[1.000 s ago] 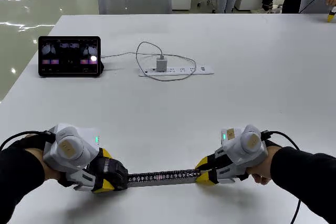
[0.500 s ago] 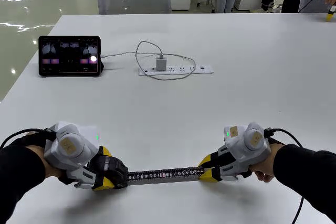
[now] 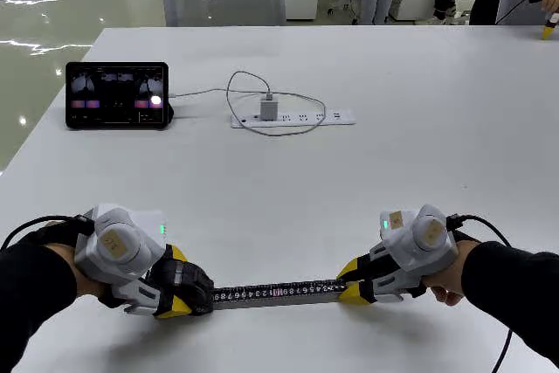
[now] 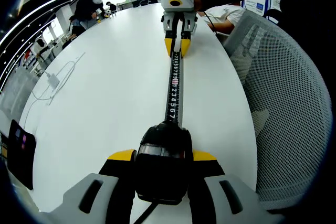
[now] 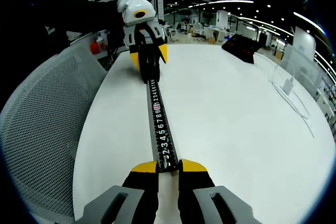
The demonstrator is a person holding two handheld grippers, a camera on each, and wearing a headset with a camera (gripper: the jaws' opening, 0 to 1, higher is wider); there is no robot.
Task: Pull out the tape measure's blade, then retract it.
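blade extended, retraction pending
step 1 of 2 looks largely done: left gripper fingers clamped on tape measure case, right gripper fingers closed on the blade tip, low over the counter; step 2 remains.

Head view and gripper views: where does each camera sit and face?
Head view: on the headset, facing down at the table; sleeves, left gripper and right gripper show.
Left gripper view: on the left gripper, facing the right one along the blade; fingers hold the tape case.
Right gripper view: the reverse; its fingers pinch the blade's end.
Shared: the blade.
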